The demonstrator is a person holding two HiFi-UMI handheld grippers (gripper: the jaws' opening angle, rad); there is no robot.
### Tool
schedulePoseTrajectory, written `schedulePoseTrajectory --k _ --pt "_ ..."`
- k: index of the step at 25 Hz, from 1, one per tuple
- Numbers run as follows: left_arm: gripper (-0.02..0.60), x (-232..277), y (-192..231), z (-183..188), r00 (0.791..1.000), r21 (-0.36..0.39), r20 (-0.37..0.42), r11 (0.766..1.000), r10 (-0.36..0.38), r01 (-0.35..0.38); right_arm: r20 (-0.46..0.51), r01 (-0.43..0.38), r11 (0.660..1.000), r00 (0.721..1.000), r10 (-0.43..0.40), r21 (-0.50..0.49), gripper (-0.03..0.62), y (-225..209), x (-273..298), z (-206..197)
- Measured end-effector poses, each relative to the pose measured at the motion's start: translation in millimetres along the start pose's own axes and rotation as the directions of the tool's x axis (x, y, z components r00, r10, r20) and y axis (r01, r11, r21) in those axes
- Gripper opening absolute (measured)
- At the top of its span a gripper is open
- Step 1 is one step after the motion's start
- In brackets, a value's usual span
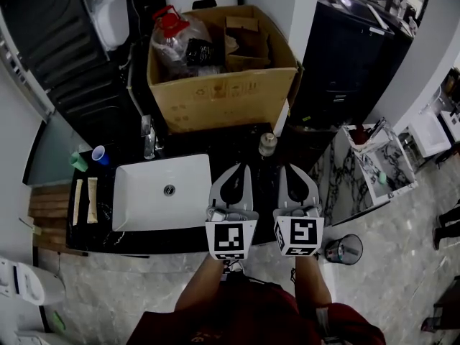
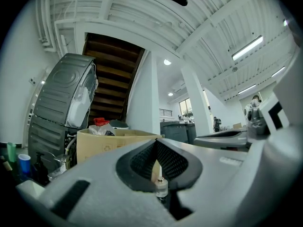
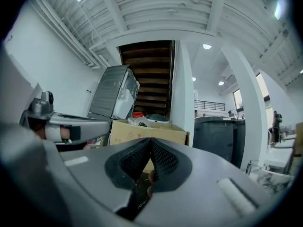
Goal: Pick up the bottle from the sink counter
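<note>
A small clear bottle with a metal cap stands on the black sink counter, to the right of the basin and in front of the cardboard box. My left gripper and right gripper hover side by side over the counter's front part, just short of the bottle. Both are shut with nothing between their jaws. In the left gripper view the bottle shows low through the gap below the closed jaws of the left gripper. The right gripper points at the box.
A white basin with a faucet lies left of the grippers. Behind stands an open cardboard box holding a large red-capped plastic bottle. A blue cup and two tubes sit at the counter's left end. A wire bin stands on the floor at the right.
</note>
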State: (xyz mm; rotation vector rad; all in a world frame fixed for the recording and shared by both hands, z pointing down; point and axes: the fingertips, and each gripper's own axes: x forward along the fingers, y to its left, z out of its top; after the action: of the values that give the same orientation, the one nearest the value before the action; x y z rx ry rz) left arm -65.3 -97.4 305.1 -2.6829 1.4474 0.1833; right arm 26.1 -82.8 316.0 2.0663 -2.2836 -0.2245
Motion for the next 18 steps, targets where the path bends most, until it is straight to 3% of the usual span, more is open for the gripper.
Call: schedulePoseTrajectory --k 8,18 --pt "0.003 27 10 -5 1.000 -0.003 0.002 1.000 -0.028 0.028 -0.013 0.020 1.000 1.000 -0.020 0.011 0.002 -4 25 -6" --pt "0.003 53 8 -12 1.000 0.013 -0.009 1.000 0.001 0.000 0.004 -0.009 0.999 1.000 0.009 0.037 0.002 -26 45 -12"
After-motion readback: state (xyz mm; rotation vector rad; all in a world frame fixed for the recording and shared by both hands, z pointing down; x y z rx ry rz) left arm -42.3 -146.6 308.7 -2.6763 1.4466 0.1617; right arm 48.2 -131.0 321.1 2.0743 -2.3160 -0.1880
